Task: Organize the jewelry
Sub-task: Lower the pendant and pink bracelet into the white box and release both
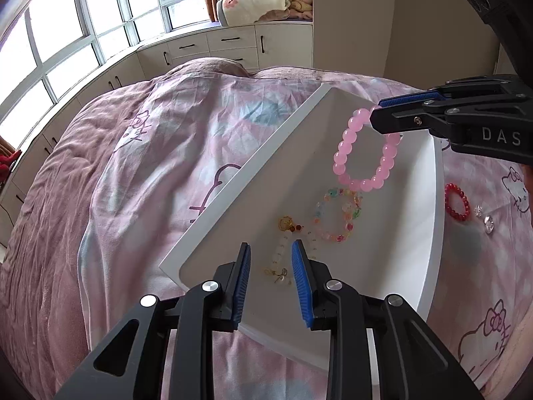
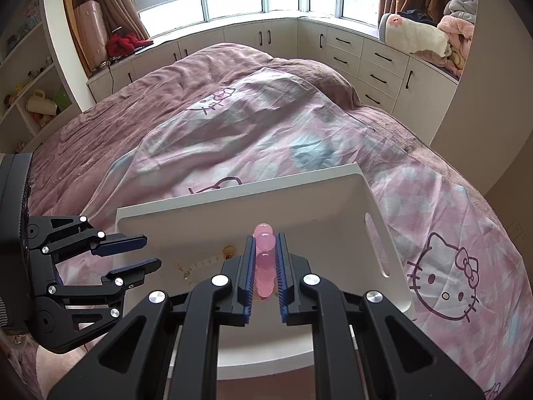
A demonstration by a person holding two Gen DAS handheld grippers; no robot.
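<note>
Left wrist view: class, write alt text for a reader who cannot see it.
The right gripper holds a pink round-bead bracelet hanging over a white plastic tray on a pink cartoon-cat bedspread. The left gripper, jaws apart, hovers above a multicoloured bead bracelet and gold trinkets in the tray; a red bead bracelet lies outside.

So from the right wrist cam, the right gripper (image 2: 265,260) is clamped on a pink bead bracelet (image 2: 265,250) that sits edge-on between the blue pads, hanging over a white tray (image 2: 373,193) that's lying on a pink cartoon-cat duvet (image 2: 299,126). The left gripper (image 2: 138,253) pokes in from the left edge with its jaws apart and nothing between them, right by the tray's near-left corner. Inside the tray you can just make out a gold charm (image 2: 230,250) and a string of pale beads (image 2: 203,262).
</note>
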